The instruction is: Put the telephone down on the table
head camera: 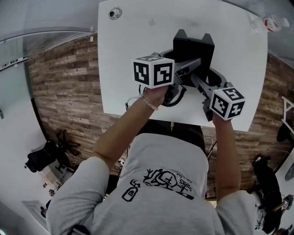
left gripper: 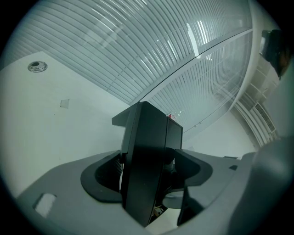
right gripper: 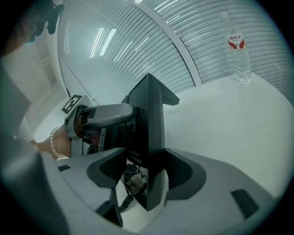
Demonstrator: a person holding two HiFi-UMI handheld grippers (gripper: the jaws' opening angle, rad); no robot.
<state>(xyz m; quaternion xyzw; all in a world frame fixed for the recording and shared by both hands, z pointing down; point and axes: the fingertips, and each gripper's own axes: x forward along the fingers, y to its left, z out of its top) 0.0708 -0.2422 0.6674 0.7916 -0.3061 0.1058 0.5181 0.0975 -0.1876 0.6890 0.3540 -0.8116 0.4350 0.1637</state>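
Note:
The black telephone (head camera: 194,48) is held on edge over the white table (head camera: 124,55), clamped from both sides. My left gripper (head camera: 186,68) is shut on its left side, and in the left gripper view the telephone's body (left gripper: 147,156) fills the gap between the jaws of that gripper (left gripper: 149,176). My right gripper (head camera: 196,79) is shut on its other side. In the right gripper view the telephone (right gripper: 149,133) stands between the jaws of the right gripper (right gripper: 147,172), its underside sockets and coiled cord (right gripper: 123,201) showing. Whether its lower edge touches the table I cannot tell.
A water bottle (right gripper: 239,48) stands at the table's far right corner (head camera: 273,22). A round cable grommet (head camera: 115,13) sits in the far left corner (left gripper: 37,67). Slatted blinds run behind the table. The cord (head camera: 176,97) loops at the near edge.

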